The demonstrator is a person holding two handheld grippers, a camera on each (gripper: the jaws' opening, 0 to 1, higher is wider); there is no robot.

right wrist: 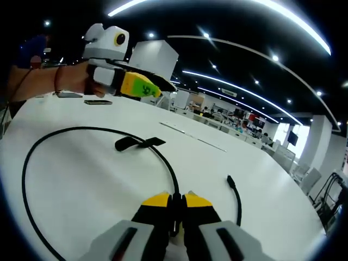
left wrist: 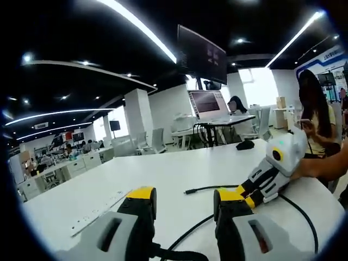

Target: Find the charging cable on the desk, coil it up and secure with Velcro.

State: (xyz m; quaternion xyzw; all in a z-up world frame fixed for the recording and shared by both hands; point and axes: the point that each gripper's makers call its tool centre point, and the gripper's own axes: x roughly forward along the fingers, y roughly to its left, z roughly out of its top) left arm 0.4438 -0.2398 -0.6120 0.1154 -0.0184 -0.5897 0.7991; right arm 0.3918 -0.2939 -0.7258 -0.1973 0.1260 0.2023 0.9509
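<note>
White and broad, the desk [right wrist: 109, 179] sits in an open-plan office lit by long ceiling light strips, with rows of chairs and other desks behind it. On it lies the charging cable [right wrist: 32, 157], a thin black cord, round in section and fairly stiff-looking, swept into one wide open loop across the desktop in the right gripper view. A short black Velcro strap [right wrist: 138, 143] is fixed on the cord at the far side of the loop, its two tabs lying flat on the desk. One free end carries a small black plug [right wrist: 230, 181] that rests on the surface just right of the right gripper [right wrist: 177, 200]. That gripper's yellow-tipped jaws are pressed together on the cord where the loop runs between them. In the left gripper view the left gripper [left wrist: 182, 196] hangs above the desk with its jaws spread wide and nothing between them; the cord passes below and between them, and the plug end [left wrist: 188, 191] lies just beyond. A long white power strip [left wrist: 100, 209] lies on the desk to the left of the left gripper. A black mouse [left wrist: 245, 144] rests near the desk's far edge.
</note>
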